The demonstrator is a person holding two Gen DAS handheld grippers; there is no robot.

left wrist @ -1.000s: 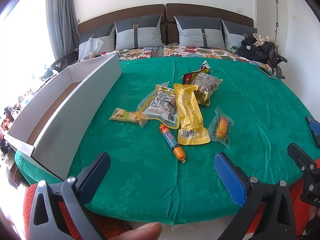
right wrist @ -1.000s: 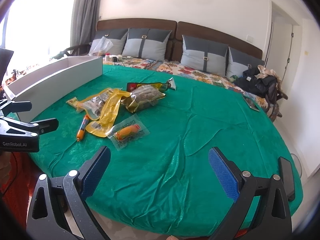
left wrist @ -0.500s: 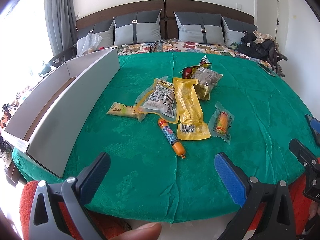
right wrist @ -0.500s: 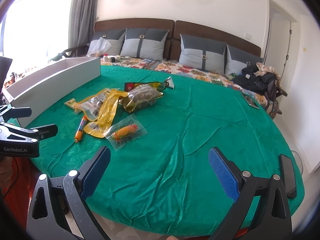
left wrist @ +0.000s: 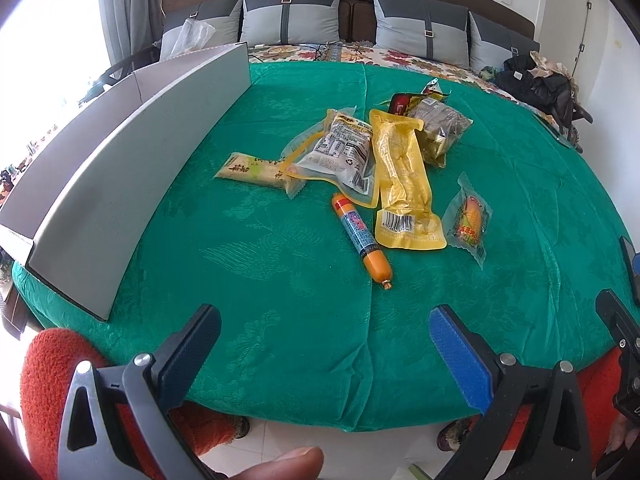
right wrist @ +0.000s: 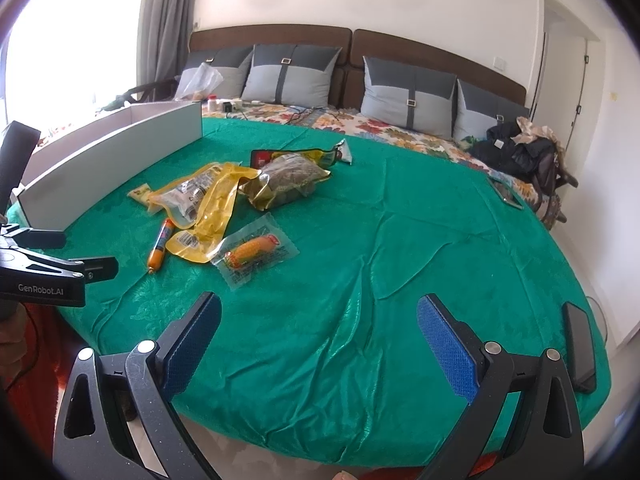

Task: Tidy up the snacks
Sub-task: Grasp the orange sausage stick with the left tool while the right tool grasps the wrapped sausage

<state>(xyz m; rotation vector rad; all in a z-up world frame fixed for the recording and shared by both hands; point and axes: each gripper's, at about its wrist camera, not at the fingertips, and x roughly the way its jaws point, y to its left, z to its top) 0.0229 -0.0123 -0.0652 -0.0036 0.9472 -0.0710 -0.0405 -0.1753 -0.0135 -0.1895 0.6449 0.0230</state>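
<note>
Both tools gape empty: the left gripper (left wrist: pixel 324 344) and right gripper (right wrist: pixel 318 334) hover short of the sausage stick (left wrist: pixel 362 238). Beyond it lie the other snacks; left of it, the box (left wrist: pixel 120 184). Approaching the stick crosswise should suit.

Count: seven snack packs total, I think, incl. one sausage stick (left wrist: pixel 361 237), one corn pack (left wrist: pixel 468 216), one long yellow pouch (left wrist: pixel 402 176). One grey box (left wrist: pixel 120 152), four pillows (left wrist: pixel 291 12).

Both the left gripper (left wrist: pixel 324 338) and the right gripper (right wrist: pixel 318 324) hung level, jaws spread wide, gripping nothing.
</note>
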